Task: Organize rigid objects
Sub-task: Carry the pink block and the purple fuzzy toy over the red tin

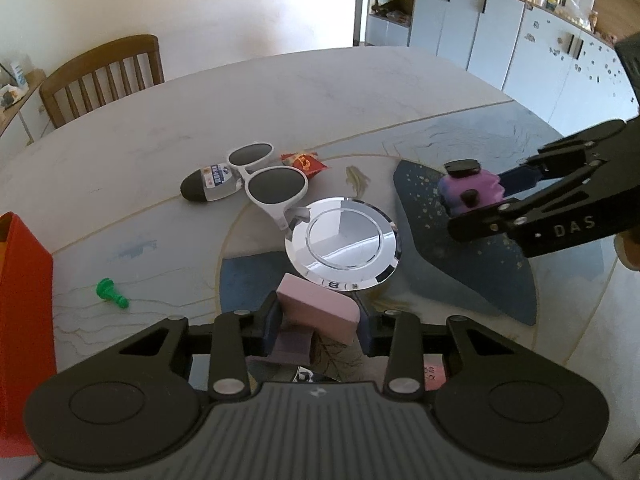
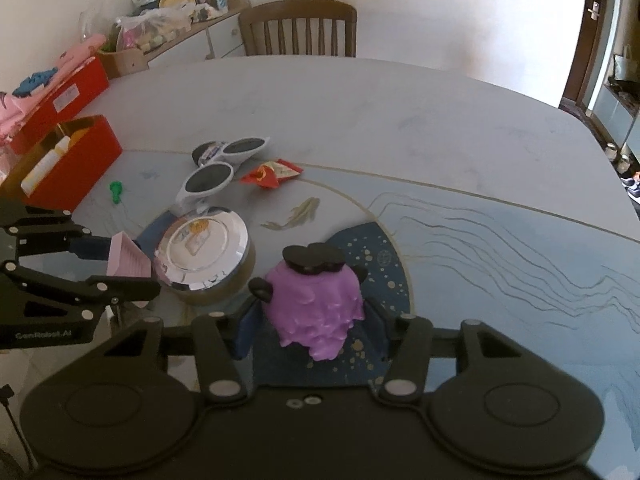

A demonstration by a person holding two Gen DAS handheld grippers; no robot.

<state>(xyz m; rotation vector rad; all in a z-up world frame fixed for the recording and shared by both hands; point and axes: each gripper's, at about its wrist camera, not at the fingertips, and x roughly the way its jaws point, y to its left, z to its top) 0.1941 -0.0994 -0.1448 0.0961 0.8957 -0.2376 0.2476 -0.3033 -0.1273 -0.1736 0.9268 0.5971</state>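
A pink rectangular block (image 1: 320,308) sits between the fingers of my left gripper (image 1: 319,320), which is shut on it; its shadow lies on the table below. From the right wrist view, the same block (image 2: 128,258) and left gripper (image 2: 120,266) show beside a chrome round lid (image 2: 204,250). My right gripper (image 2: 314,324) is shut on a purple toy figure (image 2: 312,300) with black ears. In the left wrist view that toy (image 1: 476,192) and the right gripper (image 1: 488,204) hang over the dark blue patch of the table.
On the table lie white sunglasses (image 1: 264,180), a black oval object with a label (image 1: 204,186), a red snack packet (image 1: 304,162), a green pawn (image 1: 112,292) and the chrome lid (image 1: 344,246). An open red box (image 2: 68,160) stands at the left edge. A wooden chair (image 2: 298,28) stands behind.
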